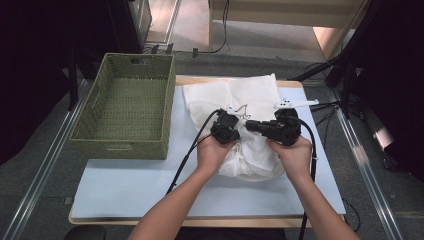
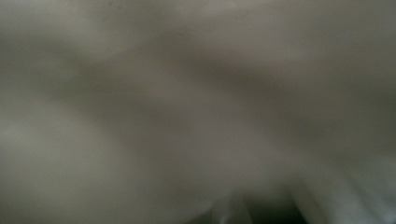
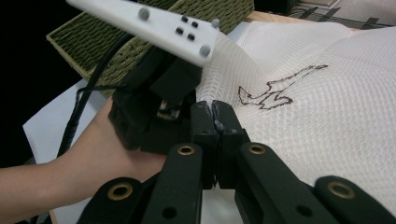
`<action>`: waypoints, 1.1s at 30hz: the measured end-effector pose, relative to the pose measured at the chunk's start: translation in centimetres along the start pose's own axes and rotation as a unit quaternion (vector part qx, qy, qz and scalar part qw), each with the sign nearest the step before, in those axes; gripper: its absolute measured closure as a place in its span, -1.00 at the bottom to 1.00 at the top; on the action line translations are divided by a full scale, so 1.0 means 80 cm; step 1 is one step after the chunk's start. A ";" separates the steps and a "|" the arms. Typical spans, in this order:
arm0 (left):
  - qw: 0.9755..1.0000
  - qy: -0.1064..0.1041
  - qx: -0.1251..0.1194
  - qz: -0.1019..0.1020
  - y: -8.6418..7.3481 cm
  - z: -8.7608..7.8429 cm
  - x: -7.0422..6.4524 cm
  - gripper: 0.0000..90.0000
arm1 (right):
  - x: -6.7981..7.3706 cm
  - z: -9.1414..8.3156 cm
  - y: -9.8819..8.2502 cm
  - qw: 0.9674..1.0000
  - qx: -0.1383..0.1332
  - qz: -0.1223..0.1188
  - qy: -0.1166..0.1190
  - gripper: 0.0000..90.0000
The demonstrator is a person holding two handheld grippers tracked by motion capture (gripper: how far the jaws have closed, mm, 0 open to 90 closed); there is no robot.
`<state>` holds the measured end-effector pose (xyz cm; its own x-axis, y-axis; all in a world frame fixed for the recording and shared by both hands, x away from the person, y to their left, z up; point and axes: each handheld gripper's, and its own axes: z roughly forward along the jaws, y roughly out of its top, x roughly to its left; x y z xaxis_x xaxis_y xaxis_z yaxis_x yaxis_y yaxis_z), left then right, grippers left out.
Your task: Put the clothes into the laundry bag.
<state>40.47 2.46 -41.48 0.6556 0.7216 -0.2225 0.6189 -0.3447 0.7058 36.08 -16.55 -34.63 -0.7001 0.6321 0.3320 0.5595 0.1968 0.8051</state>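
While the table [image 1: 125,185] under its pale sheet carries the woven green basket [image 1: 125,105] at the left, the white mesh bag [image 1: 250,100] lies bunched just beside it, right of centre. Both forearms come in from the near edge and meet over the bag's near half. The right gripper [image 3: 214,116] lies level, pointing left, its jaws clenched together on the mesh. The left gripper [image 1: 225,129] presses down into the fabric close by; its own view is blurred cloth, jaws closed by all signs.
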 end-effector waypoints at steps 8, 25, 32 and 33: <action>1.000 -0.025 0.008 0.009 0.000 -0.017 -0.002 1.00 | -0.003 0.005 -0.005 1.000 0.009 -0.006 -0.009 1.00; 0.998 -0.023 -0.010 0.059 -0.057 -0.139 0.000 1.00 | -0.011 0.004 -0.007 1.000 0.006 0.001 -0.017 1.00; 1.000 -0.008 0.017 0.022 -0.115 -0.150 0.031 1.00 | -0.011 0.004 -0.006 1.000 0.005 0.000 -0.016 1.00; 0.999 -0.005 0.030 0.018 -0.124 -0.148 0.038 1.00 | -0.011 0.004 -0.006 1.000 0.004 0.001 -0.016 1.00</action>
<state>31.24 15.17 -41.21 0.6822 0.7018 -0.2052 0.6199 -0.4062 0.6714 36.57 -16.93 -35.46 -0.6849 0.6562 0.3168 0.5642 0.2024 0.8004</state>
